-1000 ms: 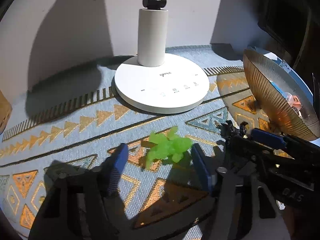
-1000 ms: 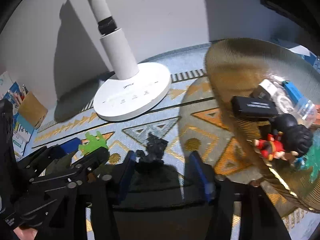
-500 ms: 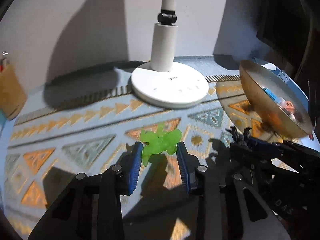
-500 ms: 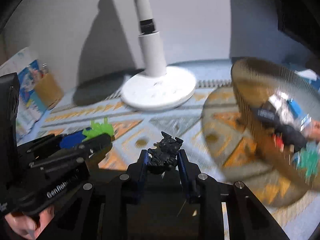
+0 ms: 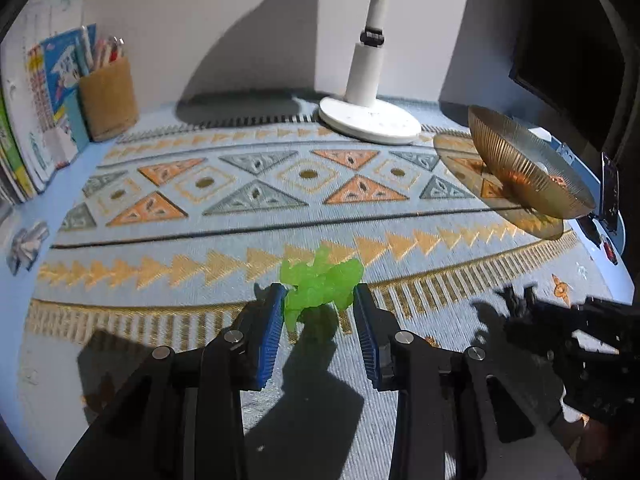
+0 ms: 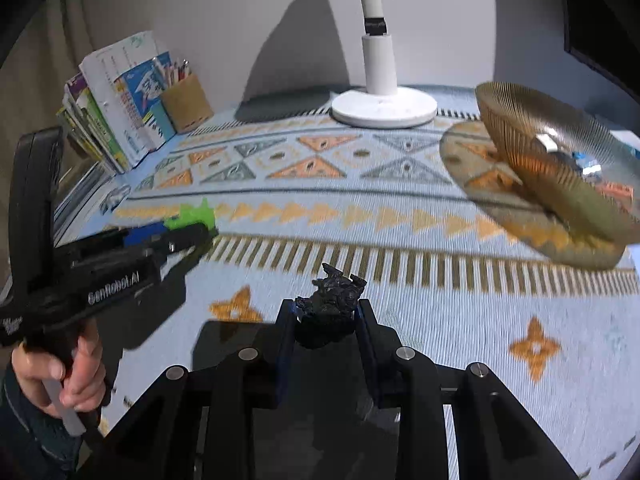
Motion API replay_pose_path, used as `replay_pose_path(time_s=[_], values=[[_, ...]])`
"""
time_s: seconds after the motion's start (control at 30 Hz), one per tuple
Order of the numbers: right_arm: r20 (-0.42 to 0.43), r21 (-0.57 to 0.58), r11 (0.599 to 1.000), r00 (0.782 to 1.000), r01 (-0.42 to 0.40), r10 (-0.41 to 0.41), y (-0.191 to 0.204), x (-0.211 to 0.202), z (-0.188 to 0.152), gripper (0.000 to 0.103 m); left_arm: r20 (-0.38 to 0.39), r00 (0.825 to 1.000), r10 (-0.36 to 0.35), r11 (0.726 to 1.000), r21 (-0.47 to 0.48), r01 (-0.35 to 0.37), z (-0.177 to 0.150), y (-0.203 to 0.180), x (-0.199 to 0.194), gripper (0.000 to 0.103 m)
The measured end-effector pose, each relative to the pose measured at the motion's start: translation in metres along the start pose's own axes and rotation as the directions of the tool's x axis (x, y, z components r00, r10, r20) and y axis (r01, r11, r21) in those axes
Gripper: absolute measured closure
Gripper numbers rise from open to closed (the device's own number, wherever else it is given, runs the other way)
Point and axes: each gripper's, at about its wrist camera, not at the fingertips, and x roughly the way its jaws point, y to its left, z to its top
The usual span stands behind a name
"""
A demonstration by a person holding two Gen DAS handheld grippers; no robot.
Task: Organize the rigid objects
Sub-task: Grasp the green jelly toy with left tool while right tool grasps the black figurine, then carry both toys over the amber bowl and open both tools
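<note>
Green toy (image 5: 320, 286), black toy (image 6: 334, 300) gripped over mat (image 5: 248, 224).

Mat (image 5: 248, 240): lies on the desk and covers most of it, reaching back towards the wall.
Lamp base (image 5: 370, 122): stands on the rear edge of the mat, centre-right.
Bowl (image 5: 520, 168): sits on the mat's right side, before and right of the lamp base; small items lie in it.
Pen holder (image 5: 108, 100): stands at the rear left, just off the mat's corner.
Books (image 5: 36, 120): upright, left of the pen holder, touching it.
Small toy (image 5: 26, 244): lies left of the mat on the desk.
Left gripper (image 5: 320, 308): over the mat's front border, left of the right gripper (image 6: 326, 312).
Left hand (image 6: 60, 372): at the left edge of the right wrist view.
</note>
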Motion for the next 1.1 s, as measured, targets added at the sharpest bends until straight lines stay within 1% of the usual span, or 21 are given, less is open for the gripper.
replay_pose_path(time_s=[0.07, 0.17, 0.33, 0.43, 0.47, 0.63, 0.73, 0.77, 0.83, 1.1], values=[[-0.008, 0.004, 1.000, 1.000, 0.008, -0.008, -0.002, -0.001, -0.005, 0.074, 0.026, 1.000, 0.012, 1.000, 0.021, -0.013, -0.002, -0.003, -0.003, 0.071], [-0.039, 0.028, 1.000, 0.999, 0.005, -0.003, -0.007, 0.000, -0.009, 0.073, 0.019, 1.000, 0.009, 0.999, 0.041, -0.009, -0.002, -0.008, -0.002, 0.071], [-0.030, 0.049, 0.999, 1.000, -0.008, 0.010, -0.010, -0.002, -0.016, 0.061, 0.020, 1.000, -0.009, 1.000, 0.017, 0.009, -0.003, -0.003, -0.003, 0.071], [-0.015, 0.049, 0.999, 1.000, 0.003, -0.003, -0.004, -0.001, -0.018, 0.056, 0.021, 1.000, -0.017, 1.000, 0.010, 0.017, -0.003, -0.001, -0.004, 0.071], [-0.010, 0.049, 0.999, 1.000, 0.014, -0.013, -0.003, 0.000, -0.017, 0.056, 0.021, 1.000, -0.019, 1.000, 0.012, 0.019, -0.003, -0.002, -0.004, 0.071], [0.005, 0.060, 0.996, 0.998, 0.068, -0.068, 0.002, 0.003, -0.015, 0.056, 0.017, 1.000, -0.023, 1.000, 0.020, 0.023, -0.003, -0.004, -0.004, 0.071], [0.020, 0.040, 0.993, 0.994, 0.109, -0.110, 0.008, 0.005, -0.016, 0.057, 0.007, 1.000, -0.026, 1.000, 0.018, 0.026, -0.003, -0.003, -0.002, 0.071], [0.025, 0.032, 0.992, 0.992, 0.122, -0.123, 0.010, 0.005, -0.017, 0.058, 0.003, 1.000, -0.026, 0.999, 0.018, 0.026, -0.003, -0.003, -0.002, 0.071], [0.038, 0.006, 0.987, 0.987, 0.159, -0.159, 0.013, 0.005, -0.019, 0.070, -0.007, 1.000, -0.022, 0.999, 0.023, 0.022, -0.003, -0.004, 0.000, 0.071], [0.039, 0.013, 0.998, 0.997, 0.062, -0.062, 0.016, 0.002, -0.021, 0.070, -0.020, 1.000, -0.021, 0.999, 0.041, 0.022, -0.002, -0.006, 0.003, 0.071]])
